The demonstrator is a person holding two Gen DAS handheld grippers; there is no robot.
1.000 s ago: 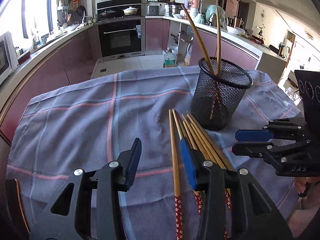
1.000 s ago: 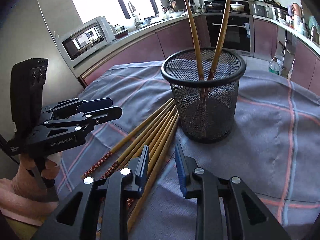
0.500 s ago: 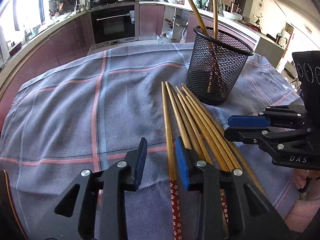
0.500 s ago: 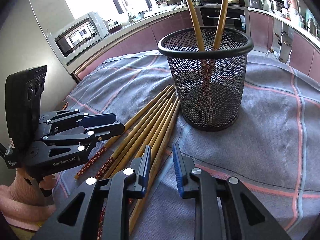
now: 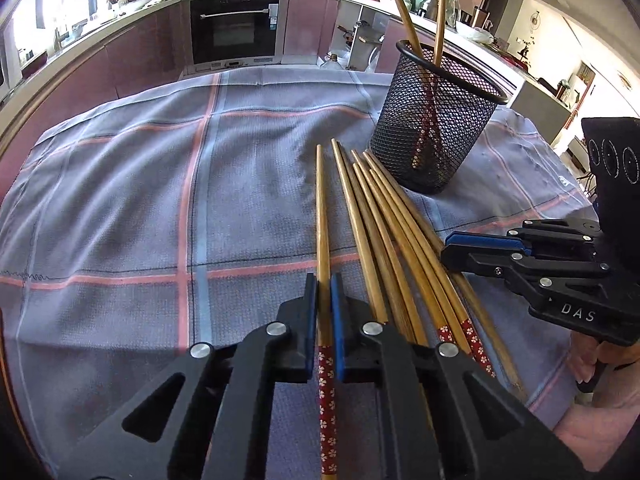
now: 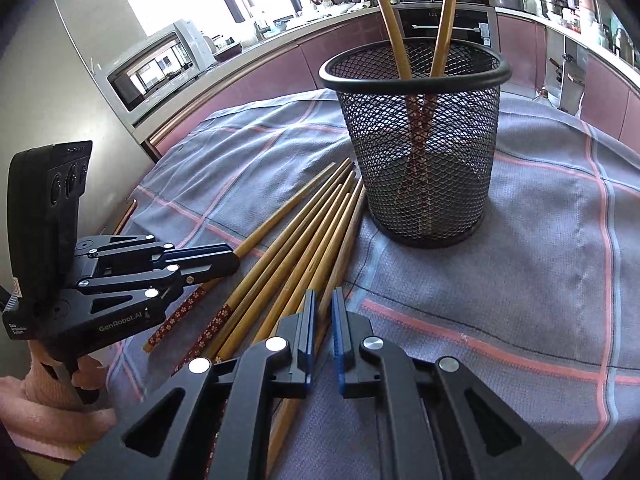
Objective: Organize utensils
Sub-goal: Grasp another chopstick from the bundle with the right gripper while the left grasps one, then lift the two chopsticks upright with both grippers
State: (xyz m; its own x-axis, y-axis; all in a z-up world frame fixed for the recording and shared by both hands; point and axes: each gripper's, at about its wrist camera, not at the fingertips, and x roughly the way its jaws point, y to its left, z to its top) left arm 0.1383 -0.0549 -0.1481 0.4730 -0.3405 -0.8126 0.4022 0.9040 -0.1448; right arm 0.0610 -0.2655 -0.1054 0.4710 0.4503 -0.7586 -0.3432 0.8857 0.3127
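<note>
My left gripper (image 5: 324, 300) has just closed its jaws on the leftmost wooden chopstick with a red flowered end (image 5: 322, 216). My right gripper (image 6: 321, 312) has closed on the rightmost chopstick (image 6: 338, 256). The remaining chopsticks (image 5: 384, 224) lie on the checked grey cloth (image 5: 160, 200) beside the black mesh cup (image 5: 436, 120).

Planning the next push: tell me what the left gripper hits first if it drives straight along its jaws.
Probably the checked tablecloth just past its tips; the left gripper, jaws just closed on a chopstick, points down at it.
</note>
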